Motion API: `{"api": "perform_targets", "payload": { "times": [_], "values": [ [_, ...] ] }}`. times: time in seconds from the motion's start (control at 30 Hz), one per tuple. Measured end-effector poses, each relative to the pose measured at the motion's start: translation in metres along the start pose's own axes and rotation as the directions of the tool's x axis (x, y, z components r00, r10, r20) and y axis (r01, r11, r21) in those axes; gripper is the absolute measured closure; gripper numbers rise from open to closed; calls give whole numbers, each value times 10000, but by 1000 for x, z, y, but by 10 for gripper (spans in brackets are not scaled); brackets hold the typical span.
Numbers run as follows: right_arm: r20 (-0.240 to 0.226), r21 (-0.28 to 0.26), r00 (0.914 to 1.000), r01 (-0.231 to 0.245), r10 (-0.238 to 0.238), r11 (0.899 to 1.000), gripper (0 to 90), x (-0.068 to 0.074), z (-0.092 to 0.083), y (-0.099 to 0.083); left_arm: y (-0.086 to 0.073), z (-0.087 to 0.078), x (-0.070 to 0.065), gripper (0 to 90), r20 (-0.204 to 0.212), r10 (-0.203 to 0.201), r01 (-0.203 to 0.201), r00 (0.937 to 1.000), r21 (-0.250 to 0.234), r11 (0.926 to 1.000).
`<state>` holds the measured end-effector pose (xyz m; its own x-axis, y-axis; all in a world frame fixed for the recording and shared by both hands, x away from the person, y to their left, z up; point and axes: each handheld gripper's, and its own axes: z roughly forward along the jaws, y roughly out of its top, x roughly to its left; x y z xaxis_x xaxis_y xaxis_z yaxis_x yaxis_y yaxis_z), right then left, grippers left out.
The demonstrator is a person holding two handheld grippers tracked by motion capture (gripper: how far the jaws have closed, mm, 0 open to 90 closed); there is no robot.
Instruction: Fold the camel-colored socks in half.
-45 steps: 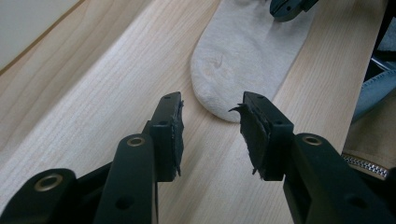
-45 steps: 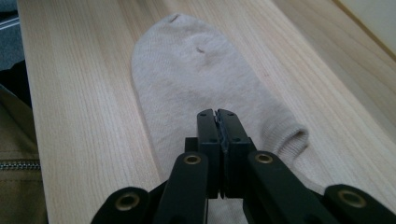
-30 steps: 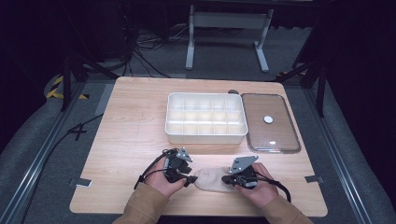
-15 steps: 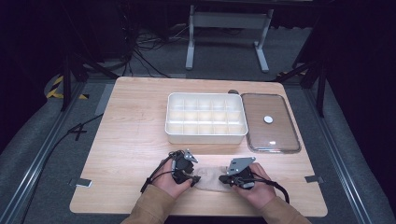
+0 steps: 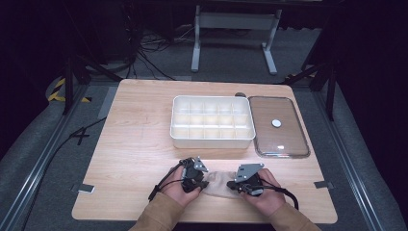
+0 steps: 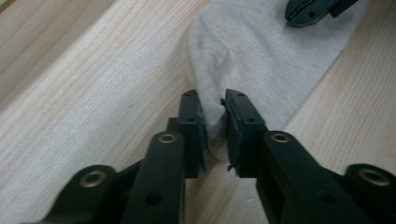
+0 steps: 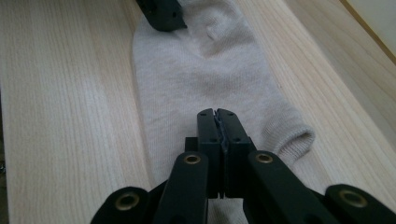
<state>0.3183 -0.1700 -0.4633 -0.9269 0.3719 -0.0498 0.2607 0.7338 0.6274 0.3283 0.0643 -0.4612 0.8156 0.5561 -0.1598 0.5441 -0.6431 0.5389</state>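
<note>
Near edge of the wooden table (image 5: 134, 144): a beige sock (image 5: 220, 183) lies flat between both grippers. The left gripper (image 6: 214, 121), jaws just closing, pinches a fold of it; the right gripper (image 7: 218, 122) clamps its other end. Beyond: a white compartment tray (image 5: 212, 141), apparently empty, just beside its clear lid (image 5: 279, 127).

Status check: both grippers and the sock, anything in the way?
Left gripper just closed, pinching a fold of the sock. Right gripper shut on its other end. Sock flat on table. Nothing in the way.
</note>
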Motion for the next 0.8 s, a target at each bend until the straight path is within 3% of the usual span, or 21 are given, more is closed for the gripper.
{"api": "perform_targets", "payload": {
  "times": [0.17,0.37,0.47,0.8],
  "values": [
    [663,73,9952,-720,713,9974,884,-4,-17,-8,-2,0,0,850,-66,-76,75,9999,-182,9998],
    [528,261,9919,-1169,1154,9928,893,-12,-26,-20,-2,-5,2,857,57,-472,472,9989,-64,9989],
    [499,405,9926,-1131,1111,9928,892,-12,-20,-20,0,-15,2,856,142,-683,683,9976,-32,9977],
    [450,154,9978,-491,484,9987,879,-7,-7,-5,8,-43,6,854,458,-1048,1049,9934,-4,9945]
  ]
}}
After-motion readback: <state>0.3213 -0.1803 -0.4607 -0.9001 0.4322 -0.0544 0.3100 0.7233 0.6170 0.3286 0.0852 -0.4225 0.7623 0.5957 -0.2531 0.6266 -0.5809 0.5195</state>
